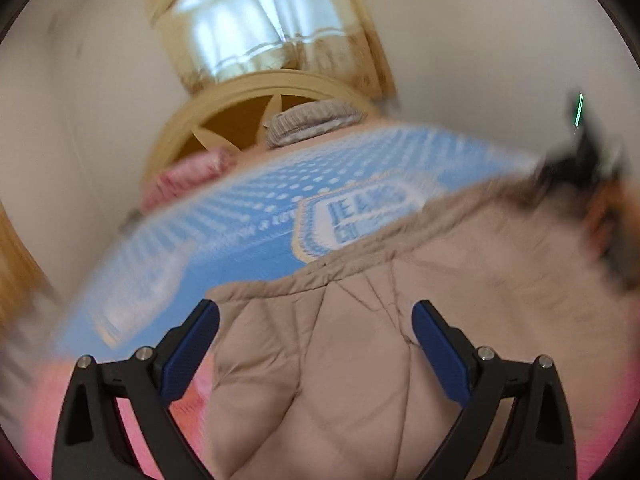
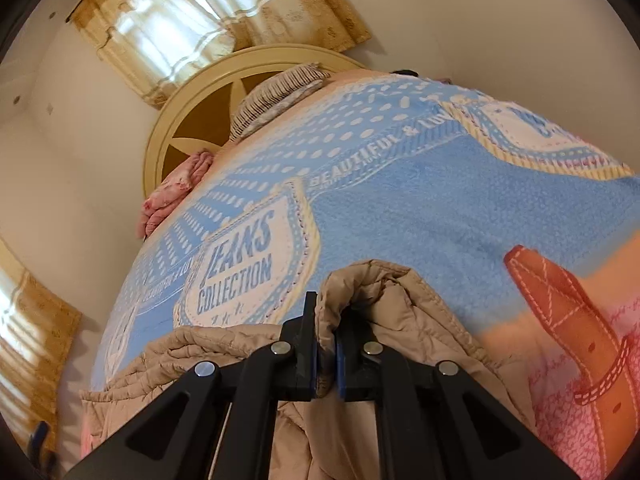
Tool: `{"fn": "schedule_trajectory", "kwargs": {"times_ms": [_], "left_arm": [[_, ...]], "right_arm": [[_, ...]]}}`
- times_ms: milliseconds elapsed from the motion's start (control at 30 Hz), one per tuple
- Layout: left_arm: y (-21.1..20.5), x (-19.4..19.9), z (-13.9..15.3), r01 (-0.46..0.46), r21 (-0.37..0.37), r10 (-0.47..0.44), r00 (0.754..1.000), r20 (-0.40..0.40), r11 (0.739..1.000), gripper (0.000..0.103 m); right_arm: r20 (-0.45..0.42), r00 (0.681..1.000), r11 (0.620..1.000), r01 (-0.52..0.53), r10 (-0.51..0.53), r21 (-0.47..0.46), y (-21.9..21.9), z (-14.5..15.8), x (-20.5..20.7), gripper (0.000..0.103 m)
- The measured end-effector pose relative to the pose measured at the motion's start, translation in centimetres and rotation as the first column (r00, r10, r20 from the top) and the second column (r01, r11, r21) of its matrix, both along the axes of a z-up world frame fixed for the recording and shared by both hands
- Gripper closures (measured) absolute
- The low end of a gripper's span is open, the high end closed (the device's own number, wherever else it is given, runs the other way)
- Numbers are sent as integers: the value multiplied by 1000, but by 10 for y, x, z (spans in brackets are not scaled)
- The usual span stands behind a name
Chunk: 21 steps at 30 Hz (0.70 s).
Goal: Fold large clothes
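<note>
Beige quilted padded jacket (image 1: 340, 360) spread on a bed, over a light-blue fleece blanket (image 2: 400, 200) printed with white dots and a "JEANS COLLECTION" badge. Left tongs (image 1: 316, 352) spread wide above the jacket's smooth quilted panel, blue pads (image 1: 188, 356) well apart, no cloth between them. Right tongs (image 2: 326, 356) pressed nearly together, pinching a bunched fold of the same jacket (image 2: 360, 292), the fold rising in a hump just beyond the fingertips. Jacket's ribbed hem lying across the blanket in the left wrist view, much of that picture smeared by blur. Dark blurred shape with an orange patch at the right edge of the left view, beyond the jacket; cannot tell what. Pink fleece area (image 2: 580, 400) with a brown printed belt strap (image 2: 560, 320) at the blanket's near right. Grey striped pillow (image 2: 276, 96) and crumpled pink cloth (image 2: 176, 184) by the cream round headboard (image 2: 168, 128). Yellow patterned curtains (image 2: 180, 28) on the wall above.
</note>
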<state>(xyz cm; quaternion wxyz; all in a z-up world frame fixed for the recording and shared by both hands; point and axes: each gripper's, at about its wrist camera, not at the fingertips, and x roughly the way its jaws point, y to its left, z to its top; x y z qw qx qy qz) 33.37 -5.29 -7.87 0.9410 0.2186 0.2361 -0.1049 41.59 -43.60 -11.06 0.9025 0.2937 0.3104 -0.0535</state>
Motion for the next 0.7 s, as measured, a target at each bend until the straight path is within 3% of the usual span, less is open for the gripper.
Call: {"fn": "schedule_trajectory", "kwargs": {"times_ms": [33, 133, 167, 267, 367, 533, 700], "left_arm": [[-12, 10, -17, -25, 47, 26, 999, -30, 999, 3], [-13, 41, -46, -111, 38, 115, 983, -141, 993, 3], [-10, 44, -48, -125, 13, 125, 980, -156, 992, 2], [-1, 50, -50, -162, -16, 157, 972, -172, 987, 0], [4, 51, -52, -172, -23, 165, 968, -192, 985, 0], [3, 57, -67, -170, -53, 155, 965, -211, 984, 0], [-3, 72, -77, -165, -84, 139, 957, -253, 983, 0]], "right_arm": [[1, 1000, 1000, 10, -10, -23, 2, 6, -4, 87], [77, 997, 991, 9, 2, -133, 20, 40, -28, 41], [128, 992, 984, 12, 11, -178, 30, 54, -41, 39], [175, 973, 955, -99, 153, -280, 75, 72, -58, 39], [83, 949, 909, -262, 303, -325, 125, 51, -46, 40], [-73, 945, 889, -324, 318, -324, 148, -10, -20, 43], [-69, 949, 907, -315, 308, -281, 132, -28, -13, 43]]}}
